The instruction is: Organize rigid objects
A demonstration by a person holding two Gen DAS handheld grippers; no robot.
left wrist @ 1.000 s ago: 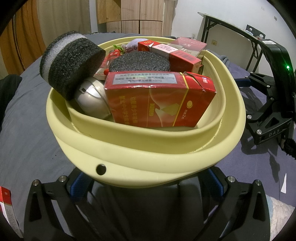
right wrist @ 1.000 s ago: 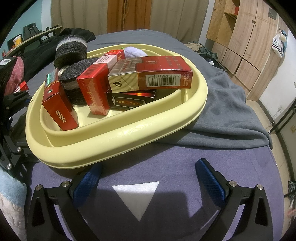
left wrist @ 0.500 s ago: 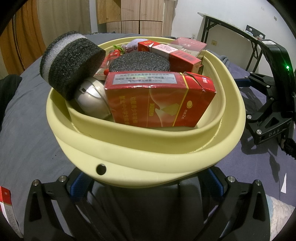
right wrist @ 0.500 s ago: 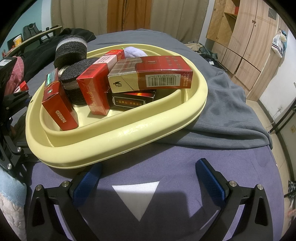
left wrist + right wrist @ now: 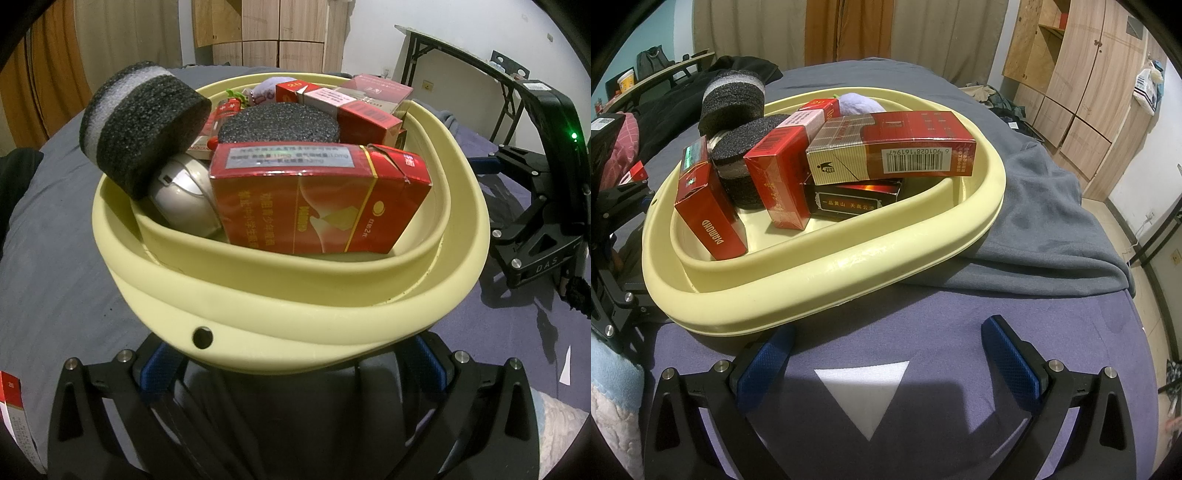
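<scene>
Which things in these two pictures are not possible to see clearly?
- Left wrist view: the left hand-held gripper fingertips, hidden under the pale yellow plastic basin.
- Left wrist view: the silver rounded object, half covered by the red cigarette pack.
- Right wrist view: the purple soft item, behind boxes.

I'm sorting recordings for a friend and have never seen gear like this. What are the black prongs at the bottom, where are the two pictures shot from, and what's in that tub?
There is no robot here: a person holds a two-finger gripper in each hand, each with a wide-angle camera looking along its fingers.

The left camera shows the left gripper, open, its blue pads partly hidden under the rim of the pale yellow tub. The right camera shows the right gripper, open and empty, over the purple bed cover.

The tub holds red cigarette packs such as the DIAMOND pack, black foam cylinders, and a silver computer mouse. Nothing is held.
</scene>
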